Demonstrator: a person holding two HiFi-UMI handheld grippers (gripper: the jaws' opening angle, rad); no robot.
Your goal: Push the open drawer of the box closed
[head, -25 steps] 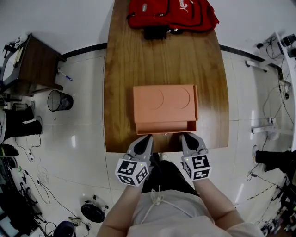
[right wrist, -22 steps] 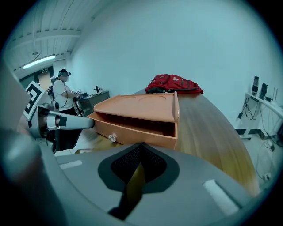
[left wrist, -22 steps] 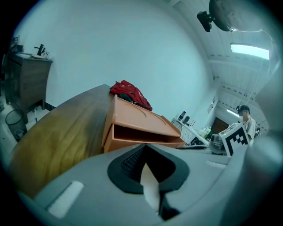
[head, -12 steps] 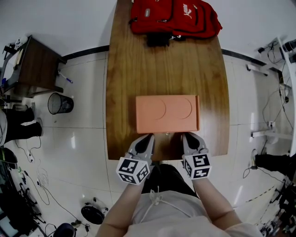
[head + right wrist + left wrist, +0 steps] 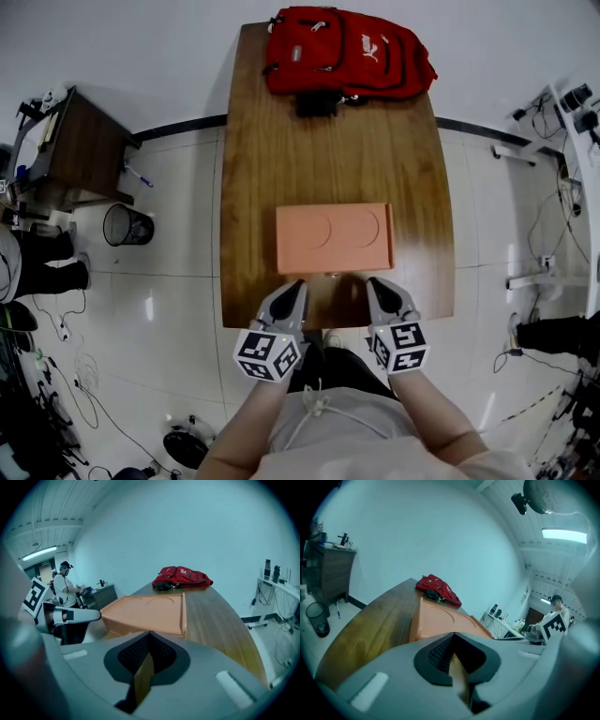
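Left tongs (image 5: 292,292) and right tongs (image 5: 380,291) pinched together, empty
Both near the orange box (image 5: 335,238), drawer (image 5: 140,625) flush.

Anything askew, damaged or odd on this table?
Nothing stands out. The orange box sits square on the table, drawer flush; the red backpack lies at the far end. Left tool and right tool are shut, empty.

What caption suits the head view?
Both shut, left gripper and right gripper face the closed orange box on the table.
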